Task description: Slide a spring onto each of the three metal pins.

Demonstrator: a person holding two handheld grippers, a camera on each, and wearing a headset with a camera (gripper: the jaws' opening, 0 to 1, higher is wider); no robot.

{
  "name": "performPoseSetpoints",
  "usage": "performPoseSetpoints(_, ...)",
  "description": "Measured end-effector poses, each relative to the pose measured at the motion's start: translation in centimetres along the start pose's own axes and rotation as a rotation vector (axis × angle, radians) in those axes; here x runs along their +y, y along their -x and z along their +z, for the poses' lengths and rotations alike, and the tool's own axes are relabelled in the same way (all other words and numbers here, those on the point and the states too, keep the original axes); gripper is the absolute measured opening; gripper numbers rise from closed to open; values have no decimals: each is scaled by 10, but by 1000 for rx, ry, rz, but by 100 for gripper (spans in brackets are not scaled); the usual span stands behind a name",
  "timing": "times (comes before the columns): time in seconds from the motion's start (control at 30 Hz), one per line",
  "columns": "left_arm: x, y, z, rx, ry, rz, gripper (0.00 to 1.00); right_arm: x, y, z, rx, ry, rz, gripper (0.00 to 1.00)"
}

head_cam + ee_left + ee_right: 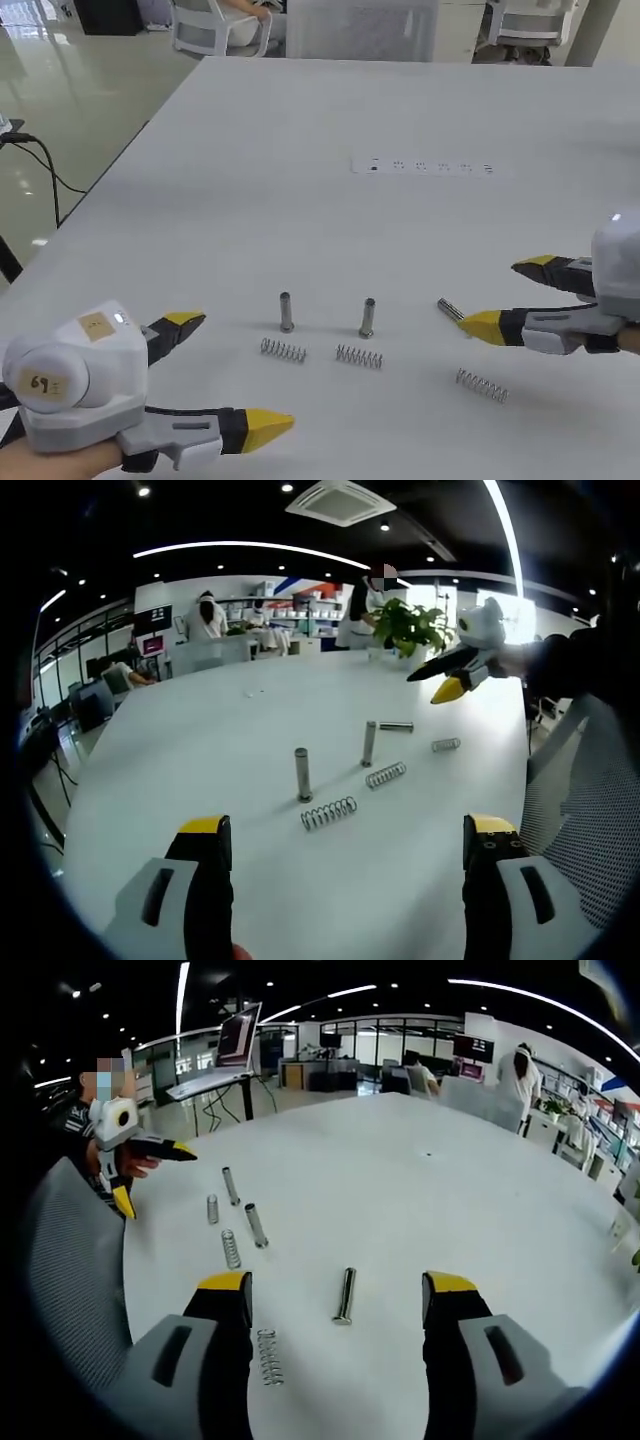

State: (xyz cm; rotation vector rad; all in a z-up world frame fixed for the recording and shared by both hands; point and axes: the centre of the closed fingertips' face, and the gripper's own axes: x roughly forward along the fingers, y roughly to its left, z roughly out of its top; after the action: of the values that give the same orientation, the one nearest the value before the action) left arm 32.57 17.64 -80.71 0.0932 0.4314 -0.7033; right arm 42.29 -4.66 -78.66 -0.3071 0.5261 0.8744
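Observation:
Two metal pins [286, 312] [367, 317] stand upright on the white table [300, 180]; a third pin [450, 309] lies on its side. A spring lies in front of each: left spring [283, 350], middle spring [359, 357], right spring [482, 386]. My left gripper [228, 372] hovers open at the near left, short of the left spring [329, 813]. At the right, my right gripper [505, 296] is open beside the lying pin [345, 1295], which rests between its jaws' line of sight, with a spring [268, 1356] by the left jaw. Both hold nothing.
A power strip [430, 166] is set into the table's middle. Office chairs [220, 28] stand past the far edge. The table's left edge [120, 160] drops to a glossy floor with cables. Other people stand in the room [208, 618].

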Motion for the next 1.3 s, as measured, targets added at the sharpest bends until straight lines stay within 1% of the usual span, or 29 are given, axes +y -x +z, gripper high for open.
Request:
performPoseSetpoints(0.3,1,2,1,-4,2,8,95,-4,-20,-4,86,20,0,58)
performPoseSetpoints(0.47,2,3,2,-9,3,12,95,-3,-29,-8,124,22,8,55)
performPoseSetpoints(0.6,2,4,3,-10,3,15,95,-7,-36,-13,167,25,-6,50)
performPoseSetpoints(0.67,2,4,3,-11,3,16,95,-7,-39,-13,180,29,-9,46)
performPoseSetpoints(0.77,2,4,3,-12,4,17,95,-9,-43,-18,223,38,-19,40)
performPoseSetpoints(0.83,2,4,3,-12,4,18,94,-11,-46,-20,243,38,-30,37)
performPoseSetpoints(1.0,4,6,2,-13,9,23,94,-12,-52,-24,275,25,-42,31)
performPoseSetpoints(1.17,4,6,1,-12,13,25,94,-9,-57,-29,307,19,-33,27)
performPoseSetpoints(1.3,4,6,1,-14,16,26,93,-11,-60,-31,329,25,-32,22)
